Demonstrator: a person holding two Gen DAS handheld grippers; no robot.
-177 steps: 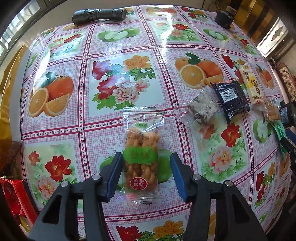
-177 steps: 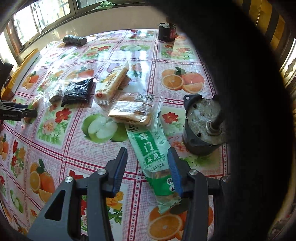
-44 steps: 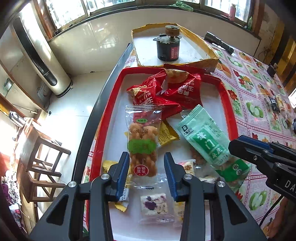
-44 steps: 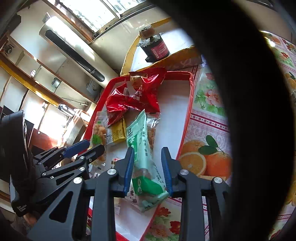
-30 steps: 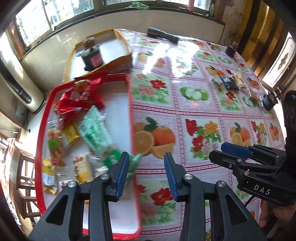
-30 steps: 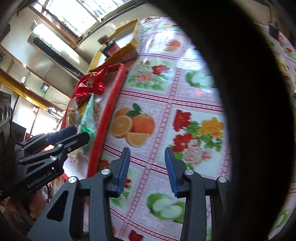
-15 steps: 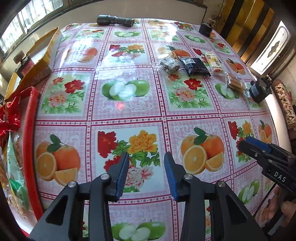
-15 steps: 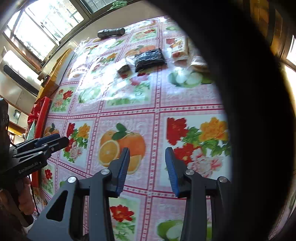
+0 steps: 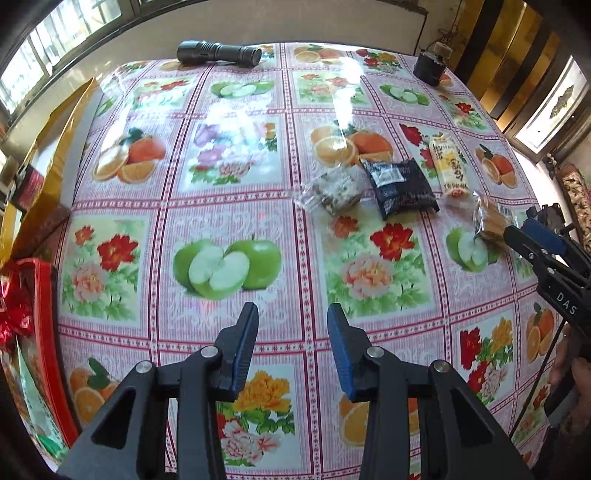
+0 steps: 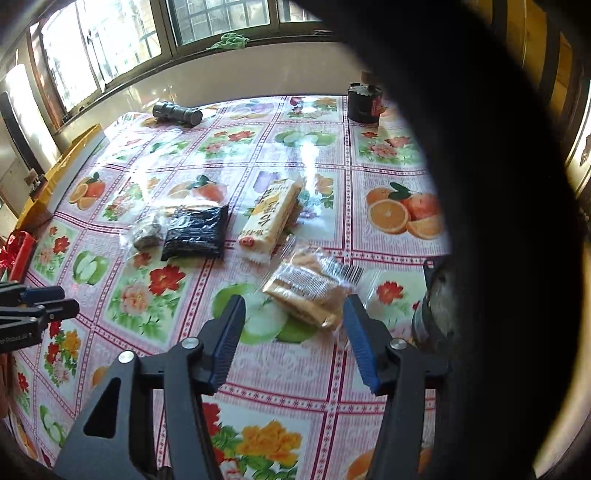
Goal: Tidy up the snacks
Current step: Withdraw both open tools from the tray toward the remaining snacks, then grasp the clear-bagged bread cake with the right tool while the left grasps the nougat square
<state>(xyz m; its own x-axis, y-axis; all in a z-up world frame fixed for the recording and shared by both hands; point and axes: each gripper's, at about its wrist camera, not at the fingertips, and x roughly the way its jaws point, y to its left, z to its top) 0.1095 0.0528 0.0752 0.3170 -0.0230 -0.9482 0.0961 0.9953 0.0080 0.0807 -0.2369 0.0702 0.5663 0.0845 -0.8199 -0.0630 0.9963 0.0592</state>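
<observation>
1. A table covered in a glossy pink-checked oilcloth printed with fruit and flowers stands below a row of barred windows.
2. The left gripper hovers above a bare stretch of the oilcloth, its blue-padded jaws apart with nothing between them.
3. The right gripper has its jaws spread wide on either side of a clear-wrapped pack of tan biscuits, whose near end lies between the fingertips; I cannot tell whether the pads touch the wrapper.
4. Beyond the biscuits lies a long yellow-and-white snack bar, tilted, its near end just beside them.
5. Left of the bar sits a flat black snack packet, and touching that packet's left edge is a small clear wrapper holding a speckled grey-white sweet.
6. In the left wrist view the same four run in a row: speckled sweet, black packet, yellow bar, biscuits, the last one next to the right gripper's tip.
7. A red plastic tray holding more wrapped snacks sits at the table's left edge, well apart from the row.
8. A black flashlight lies at the far edge, and a small dark cylindrical motor stands in the far right corner.
</observation>
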